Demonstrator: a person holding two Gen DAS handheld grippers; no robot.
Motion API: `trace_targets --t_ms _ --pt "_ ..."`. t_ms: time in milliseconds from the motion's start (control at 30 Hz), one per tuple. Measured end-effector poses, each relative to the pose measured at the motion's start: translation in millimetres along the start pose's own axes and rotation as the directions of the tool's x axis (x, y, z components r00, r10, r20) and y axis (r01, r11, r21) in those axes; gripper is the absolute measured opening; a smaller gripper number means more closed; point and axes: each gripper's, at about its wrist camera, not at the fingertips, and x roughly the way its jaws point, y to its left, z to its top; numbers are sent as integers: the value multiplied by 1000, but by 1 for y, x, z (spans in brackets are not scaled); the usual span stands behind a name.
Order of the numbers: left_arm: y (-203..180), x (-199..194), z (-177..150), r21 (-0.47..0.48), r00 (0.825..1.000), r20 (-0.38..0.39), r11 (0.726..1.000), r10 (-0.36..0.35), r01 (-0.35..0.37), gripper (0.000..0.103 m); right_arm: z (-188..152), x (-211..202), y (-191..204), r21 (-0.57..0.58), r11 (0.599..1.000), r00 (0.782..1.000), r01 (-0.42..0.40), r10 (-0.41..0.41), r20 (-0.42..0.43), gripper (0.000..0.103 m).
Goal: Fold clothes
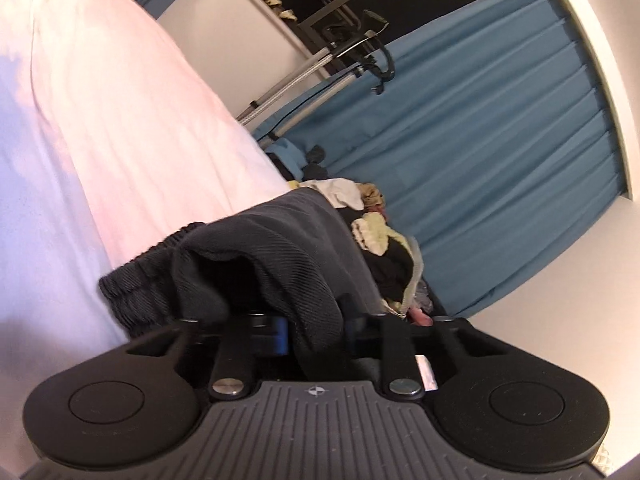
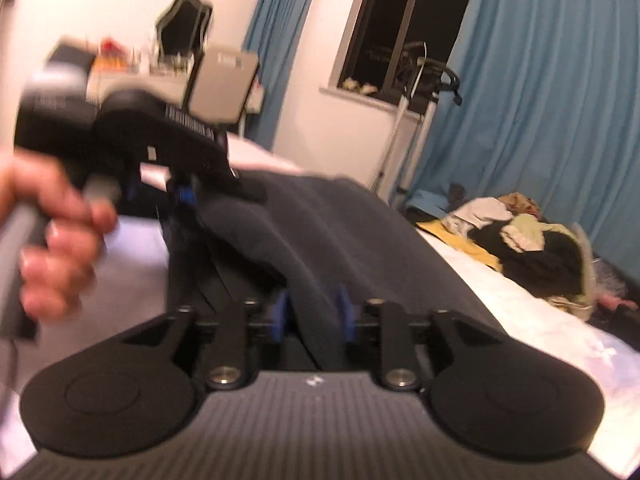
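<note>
Both grippers are working the dark garment (image 2: 344, 236) lying mid-frame on the bed (image 1: 100, 128): left gripper (image 1: 316, 330) is pinching a bunched fold to lift it, right gripper (image 2: 312, 312) is sitting half-open around cloth, probably loose, though it's blurry

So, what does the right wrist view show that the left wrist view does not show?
Only the right wrist view: the left claw from outside, the hand holding it, a black-framed mirror and a grey chair back.

Only the left wrist view: the ribbed elastic waistband of the garment, and dark fabric bunched between the left claw's blue pads.

Both: the dark grey ribbed garment on the white bed sheet, the mixed pile of clothes, the blue pleated curtains and the dark window.
</note>
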Motion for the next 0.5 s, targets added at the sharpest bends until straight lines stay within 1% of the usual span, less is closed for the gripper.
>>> trace_targets --t_ms 133,200,233,267,300,367,467,500 --pt "1 -6 8 -44 999 28 998 -39 40 15 -4 2 12 -86 994 998 61 -63 -15 37" --pt "-5 -15 12 -20 996 67 998 -54 55 15 -3 -2 19 -114 989 995 92 -94 -15 37" --pt "-7 -18 15 -5 996 74 999 -52 53 15 -3 -5 22 -126 987 994 103 -106 -16 36" --pt "-9 -19 16 17 997 67 999 -41 40 15 -4 -6 26 -143 984 993 111 -115 -21 31" --pt "-9 -17 16 43 998 60 999 -11 8 15 -6 -4 29 -156 983 994 95 -103 -47 27" --pt "-8 -13 15 77 998 49 996 37 -41 15 -12 2 34 -179 982 992 61 -80 -99 25" --pt "3 -7 13 57 998 12 996 66 -66 17 -23 16 35 -177 984 985 16 -45 -164 25" --pt "4 -7 14 53 998 6 996 65 -66 17 -23 17 33 -155 988 986 9 -35 -162 27"
